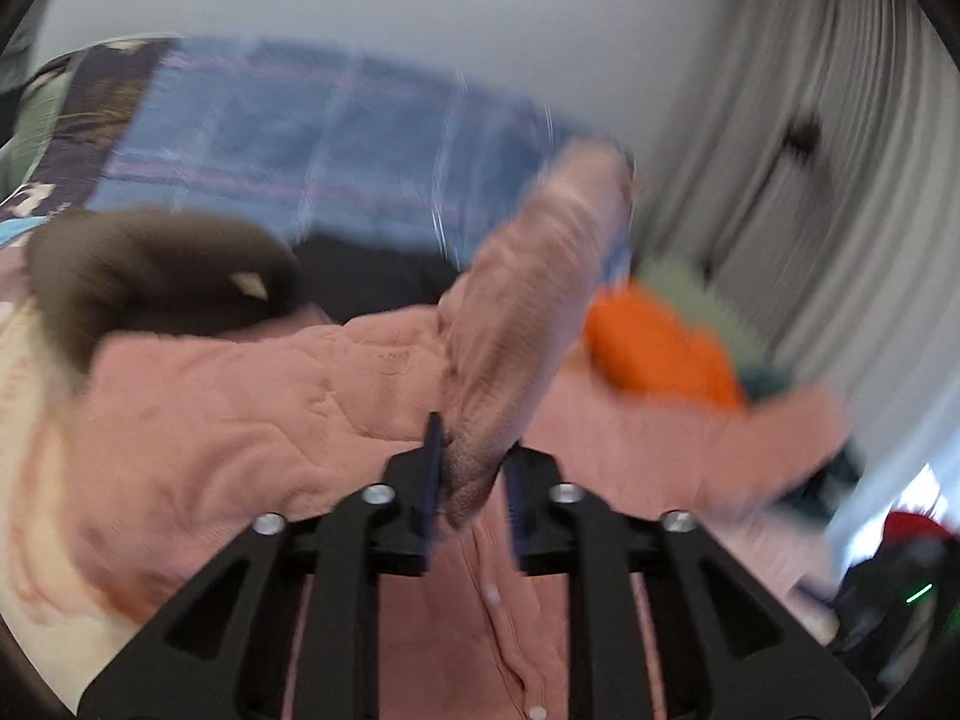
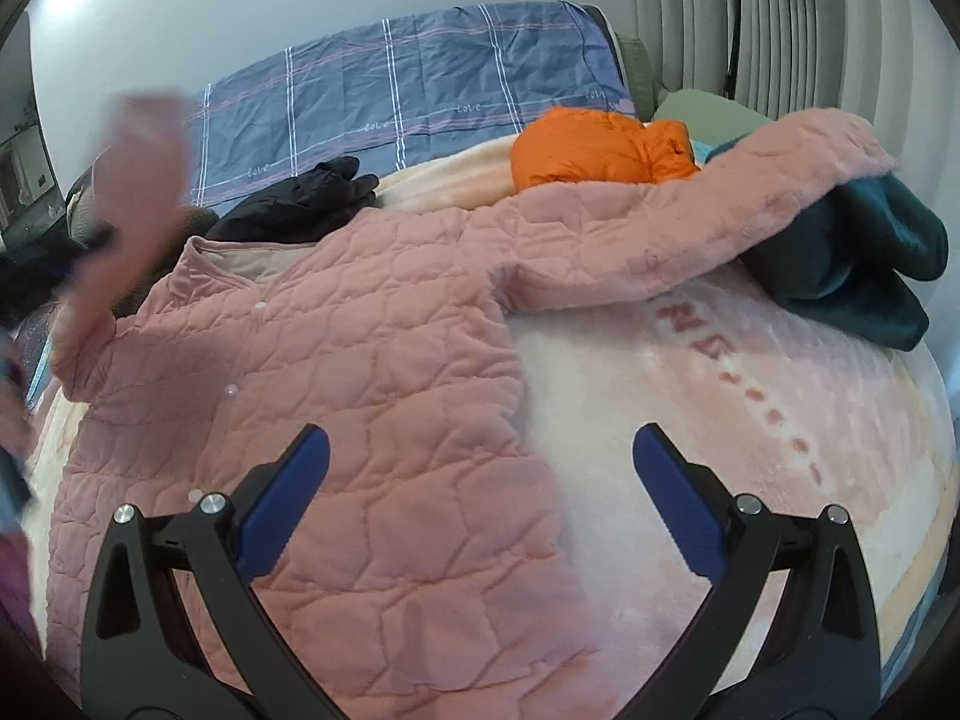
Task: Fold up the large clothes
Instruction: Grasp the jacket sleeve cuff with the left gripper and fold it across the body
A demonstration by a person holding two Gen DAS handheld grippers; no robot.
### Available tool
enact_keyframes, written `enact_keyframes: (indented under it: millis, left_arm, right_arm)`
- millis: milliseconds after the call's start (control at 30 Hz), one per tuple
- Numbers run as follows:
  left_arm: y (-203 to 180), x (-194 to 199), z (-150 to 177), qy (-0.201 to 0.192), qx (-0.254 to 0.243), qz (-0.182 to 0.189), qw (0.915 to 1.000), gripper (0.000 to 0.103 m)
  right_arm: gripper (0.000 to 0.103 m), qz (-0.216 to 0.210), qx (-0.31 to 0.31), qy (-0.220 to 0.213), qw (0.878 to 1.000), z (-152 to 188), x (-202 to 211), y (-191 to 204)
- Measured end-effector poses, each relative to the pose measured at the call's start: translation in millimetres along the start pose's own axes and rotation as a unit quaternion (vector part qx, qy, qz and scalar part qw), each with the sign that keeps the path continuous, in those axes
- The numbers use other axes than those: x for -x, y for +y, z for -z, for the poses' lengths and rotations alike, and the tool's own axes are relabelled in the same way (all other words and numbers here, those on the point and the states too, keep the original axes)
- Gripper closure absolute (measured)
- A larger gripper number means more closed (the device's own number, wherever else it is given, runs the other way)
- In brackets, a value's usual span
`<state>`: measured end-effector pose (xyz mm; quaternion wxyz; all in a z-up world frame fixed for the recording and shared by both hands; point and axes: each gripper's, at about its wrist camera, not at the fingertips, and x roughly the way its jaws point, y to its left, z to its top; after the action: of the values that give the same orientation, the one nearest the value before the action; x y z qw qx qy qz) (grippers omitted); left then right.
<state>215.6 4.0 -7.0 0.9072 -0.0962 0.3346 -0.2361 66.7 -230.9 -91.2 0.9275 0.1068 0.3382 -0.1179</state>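
One large garment is under handling: a pink quilted jacket [image 2: 336, 372] lying front-up on the bed [image 2: 690, 396], collar toward the headboard end, hem toward the cameras. Its long axis runs from the near edge of the bed away toward the pillow. One sleeve [image 2: 690, 222] is stretched out flat to the right, its cuff resting on a dark teal garment [image 2: 858, 264]. The other sleeve [image 1: 528, 312] is raised off the bed, gripped near its cuff between the fingers of the left gripper [image 1: 471, 492]; the fabric sits pinched between the blue pads, though heavy blur limits detail. In the right wrist view the lifted sleeve appears as a smear at the left edge.

The right gripper [image 2: 480, 480] hangs over the jacket's right side edge near the hem, fingers spread wide and holding nothing. It is judged the nearer hand to the outstretched sleeve; the left hand is nearer the body panel across which the raised sleeve would presumably be laid.

Surroundings: a pale pink fleece blanket covers the bed; an orange puffer jacket [image 2: 594, 144], a black garment [image 2: 300, 198] and a blue checked pillow [image 2: 408, 84] lie beyond the collar. Pleated curtains [image 2: 780, 18] hang at the right.
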Motion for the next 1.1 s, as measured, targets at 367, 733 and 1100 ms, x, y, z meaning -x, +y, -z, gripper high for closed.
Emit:
enact_keyframes:
  millis: [367, 733, 1100]
  left_arm:
    - [18.9, -11.5, 44.1, 0.079, -0.016, -0.052, 0.9954, 0.045]
    - [120.7, 38.6, 75.0, 0.093, 0.022, -0.191, 0.9769, 0.039]
    - [154.9, 19.3, 62.5, 0.080, 0.039, -0.231, 0.9690, 0.028]
  right_arm:
    - [0.006, -0.139, 0.005, 0.077, 0.987, -27.3, -36.9, -2.1]
    - [0.025, -0.232, 0.011, 0.181, 0.956, -79.7, -165.4, 84.6]
    - [0.092, -0.203, 0.075, 0.113, 0.970, -102.7, -155.0, 149.8]
